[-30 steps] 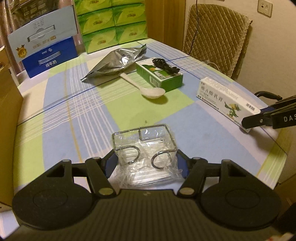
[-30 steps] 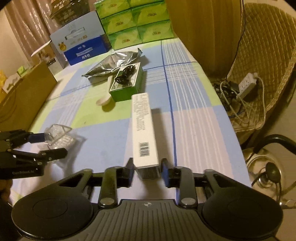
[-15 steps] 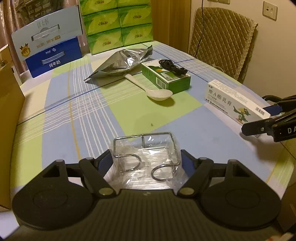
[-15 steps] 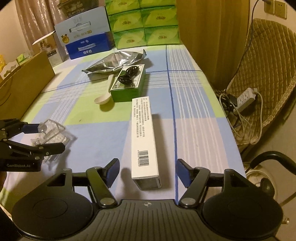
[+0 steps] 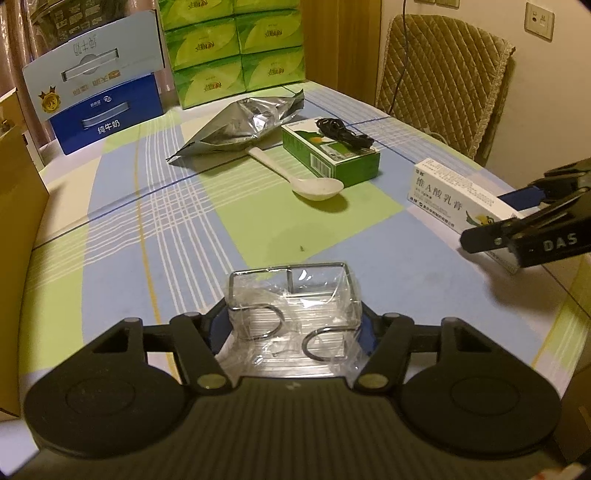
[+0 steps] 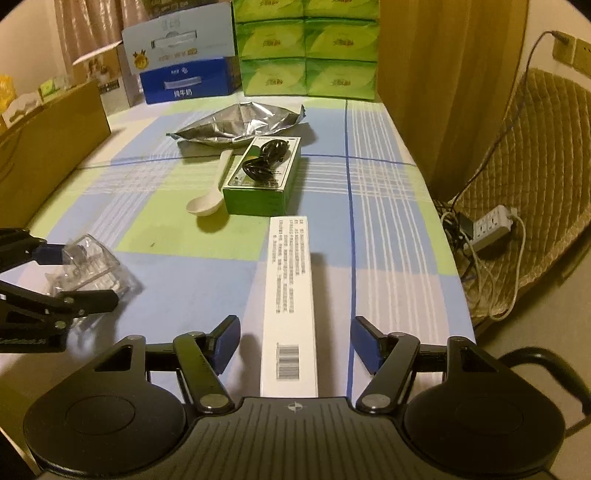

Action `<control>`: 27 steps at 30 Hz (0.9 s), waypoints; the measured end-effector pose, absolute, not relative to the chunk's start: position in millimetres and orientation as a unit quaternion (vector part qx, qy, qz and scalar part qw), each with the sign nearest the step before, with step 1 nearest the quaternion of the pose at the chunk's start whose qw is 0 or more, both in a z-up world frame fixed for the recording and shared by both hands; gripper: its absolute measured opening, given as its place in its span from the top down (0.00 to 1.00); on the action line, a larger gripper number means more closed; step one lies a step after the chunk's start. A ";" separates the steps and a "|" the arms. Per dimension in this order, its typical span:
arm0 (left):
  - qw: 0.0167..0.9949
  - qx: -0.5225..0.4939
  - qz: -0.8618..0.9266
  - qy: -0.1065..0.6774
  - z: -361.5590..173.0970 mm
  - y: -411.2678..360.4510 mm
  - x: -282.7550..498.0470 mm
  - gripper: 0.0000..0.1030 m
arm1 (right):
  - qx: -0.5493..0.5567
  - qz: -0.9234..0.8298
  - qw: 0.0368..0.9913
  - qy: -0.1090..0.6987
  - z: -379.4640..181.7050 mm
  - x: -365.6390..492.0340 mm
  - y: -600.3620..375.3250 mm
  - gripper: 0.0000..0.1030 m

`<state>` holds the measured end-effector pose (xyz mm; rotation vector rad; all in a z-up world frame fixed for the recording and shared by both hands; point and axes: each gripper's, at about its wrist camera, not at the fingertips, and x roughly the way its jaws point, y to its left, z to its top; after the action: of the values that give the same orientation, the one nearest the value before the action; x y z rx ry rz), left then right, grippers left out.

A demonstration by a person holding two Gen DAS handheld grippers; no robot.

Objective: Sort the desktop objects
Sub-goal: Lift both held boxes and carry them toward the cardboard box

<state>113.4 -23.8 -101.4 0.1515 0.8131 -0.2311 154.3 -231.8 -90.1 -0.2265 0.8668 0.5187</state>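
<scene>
Inside wire rack [image 5: 295, 295], only crinkled plastic wrap [image 5: 273, 354]

Bkgd only: blue milk carton [image 5: 99, 110] at far edge of checked tablecloth [image 5: 147, 221], w/ stack of green tissue packs [image 5: 236, 51] just beside it. Brown cardboard box [image 6: 48, 147] along one side. Quilted chair [image 5: 443, 74] off far corner. White power strip [image 6: 493, 227] w/ tangled cords on floor. Wall socket [image 5: 539, 20] above chair.
</scene>
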 end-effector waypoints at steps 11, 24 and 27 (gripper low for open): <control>0.910 0.066 -0.110 0.394 -99.9 -20.5 113.9 0.40 | -0.133 0.245 0.868 0.410 -96.5 157.3 -217.2 0.72; 0.915 0.067 -0.111 0.381 -84.6 -18.6 107.8 0.40 | -0.135 0.248 0.879 0.384 -72.0 137.5 -216.8 0.78; 0.918 0.068 -0.112 0.375 -77.4 -18.7 105.4 0.40 | -0.137 0.250 0.881 0.377 -62.5 132.7 -215.3 0.78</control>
<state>105.4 -18.7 -77.4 0.1389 0.7712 -0.2293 132.7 -215.3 -62.5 -0.2847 0.7844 0.5207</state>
